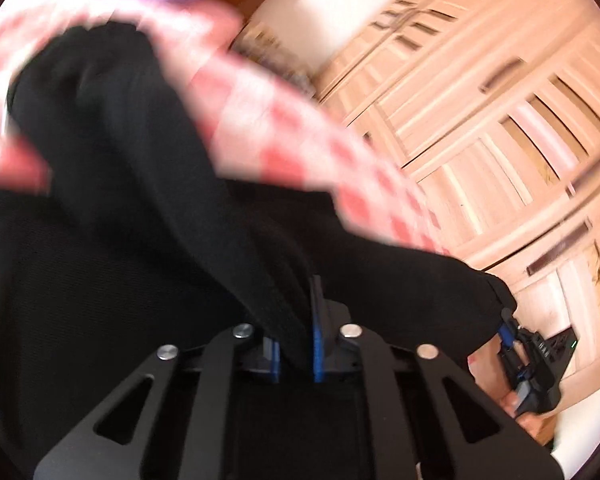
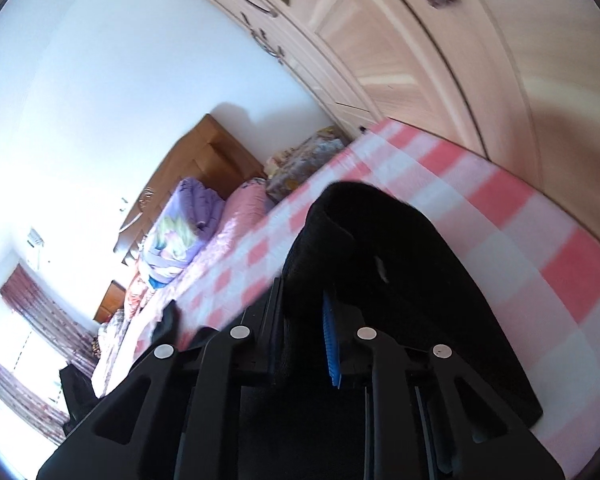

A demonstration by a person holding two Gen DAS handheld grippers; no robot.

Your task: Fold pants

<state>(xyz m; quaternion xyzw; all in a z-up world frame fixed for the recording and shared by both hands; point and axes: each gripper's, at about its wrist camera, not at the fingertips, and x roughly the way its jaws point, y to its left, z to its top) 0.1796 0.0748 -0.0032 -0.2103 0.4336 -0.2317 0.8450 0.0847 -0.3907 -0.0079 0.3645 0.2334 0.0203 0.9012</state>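
Surroundings: bed w/ pink-and-white checked sheet (image 2: pixel 500 240) fills the work area. Light wood wardrobe (image 1: pixel 500 100) runs along the far side of the bed, louvred doors, dark handles. Wooden headboard (image 2: pixel 204 160) against a white wall (image 2: pixel 100 80). Purple quilt (image 2: pixel 188 220) and pink bedding (image 2: pixel 244 204) piled at the head end; more patterned bedding in the gap betw. bed and wardrobe. Dark red curtains (image 2: pixel 32 312) at a bright window, lower left of right wrist view. A separate dark garment (image 2: pixel 76 392) sits off the bed edge near the curtains; type cannot be told.

Obstructions: none betw. grippers and cloth. Left wrist view heavily blurred; cloth covers most of the lower frame.

Task item: black pants (image 2: pixel 380 248) lie on the checked sheet, part bunched and raised at both grippers.

Left gripper (image 1: pixel 296 344): jaws closed tight on a fold of the pants, cloth pinched betw. the blue pads.

Right gripper (image 2: pixel 300 340): jaws nearly together, thick band of the pants clamped betw. them, blue pad (image 2: pixel 331 344) pressed to the cloth. In left wrist view it shows at far right, a hand (image 1: pixel 500 384) around it, pants stretched betw. the two grippers.
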